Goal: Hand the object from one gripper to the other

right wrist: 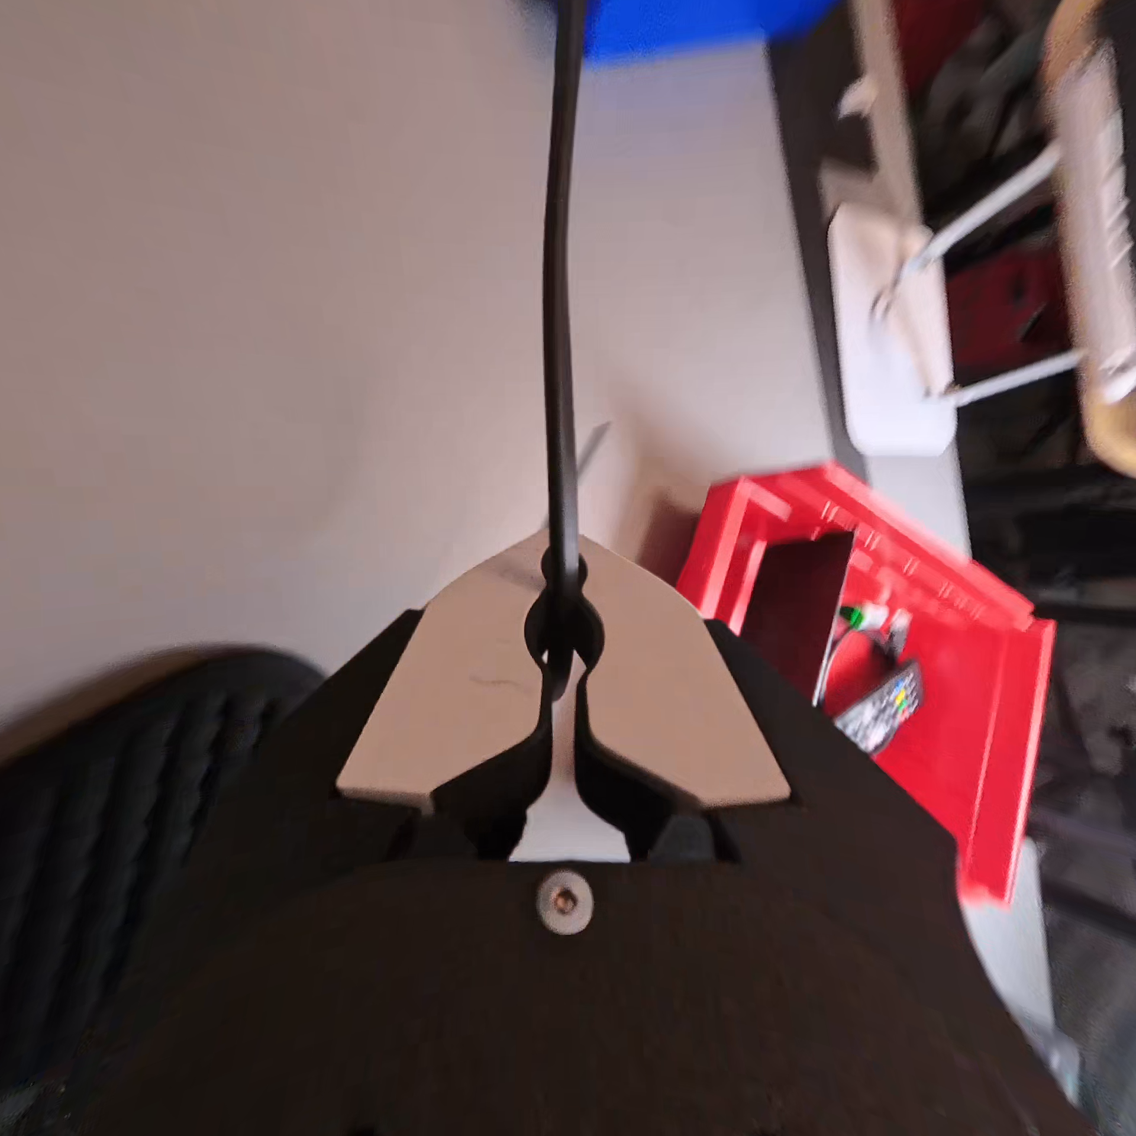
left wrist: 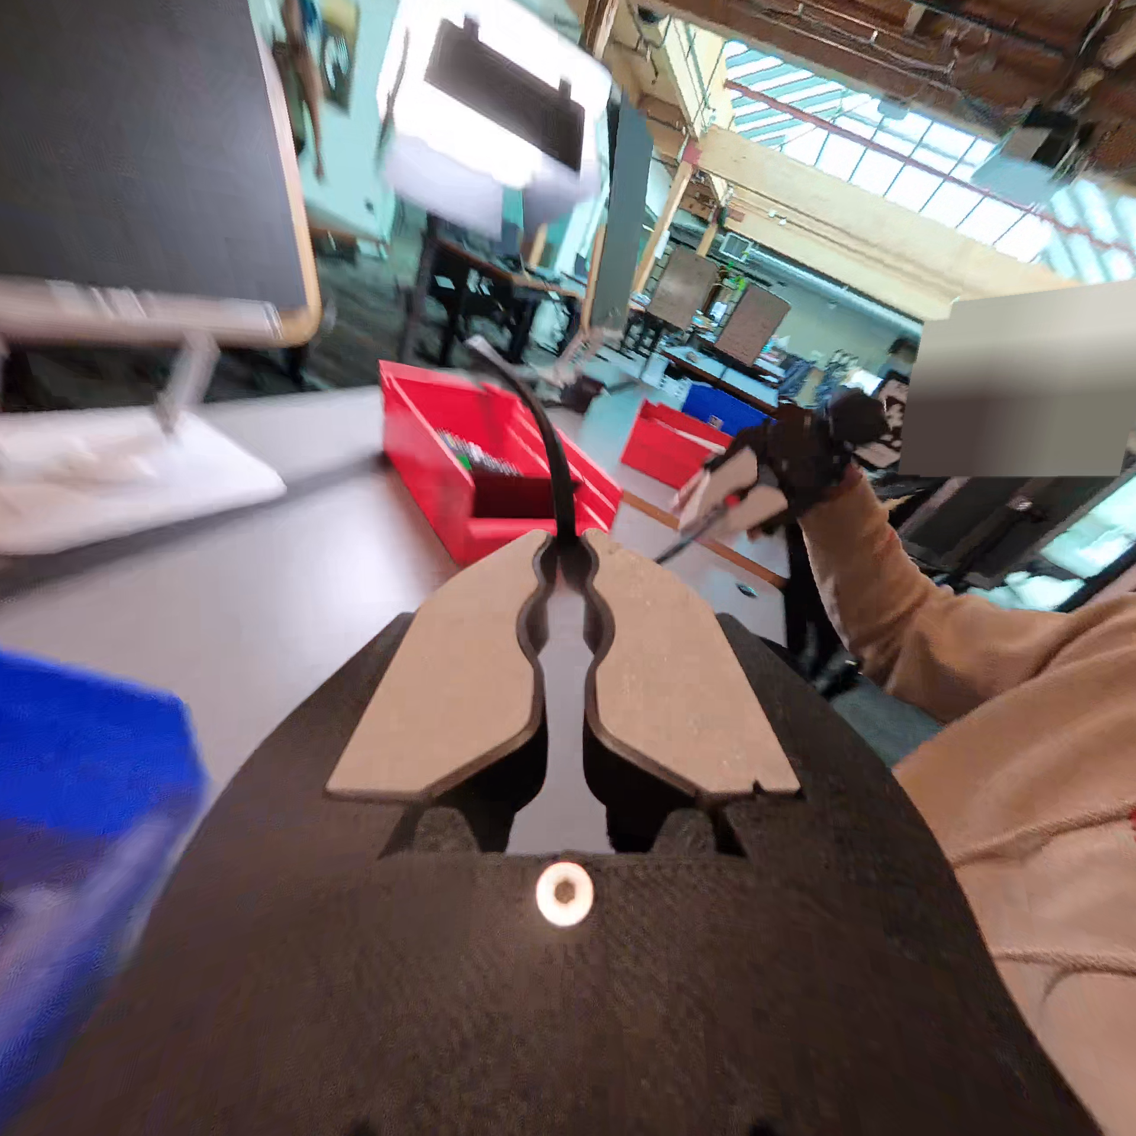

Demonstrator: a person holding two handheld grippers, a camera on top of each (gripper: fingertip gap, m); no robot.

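Observation:
In the left wrist view my left gripper (left wrist: 565, 541) is shut on a black cable (left wrist: 541, 430), pinched at the fingertips; it curves up and left over a red bin (left wrist: 430, 467). My right gripper (left wrist: 707, 498) shows farther right, held by a gloved hand, with a thin black piece (left wrist: 676, 544) sticking out of it. In the right wrist view my right gripper (right wrist: 562, 553) is shut on a black cable (right wrist: 559, 276) that runs straight up out of frame. I cannot tell whether both grippers hold the same cable.
The grey table (left wrist: 246, 584) carries a blue bin (left wrist: 80, 768) near left, a white stand base (left wrist: 123, 479), and a second red bin (left wrist: 664, 455). The person's tan sleeve (left wrist: 922, 645) is at right. The red bin (right wrist: 959, 615) holds a remote (right wrist: 885, 707). Some 30 centimeters of space lies between my two pairs of fingers.

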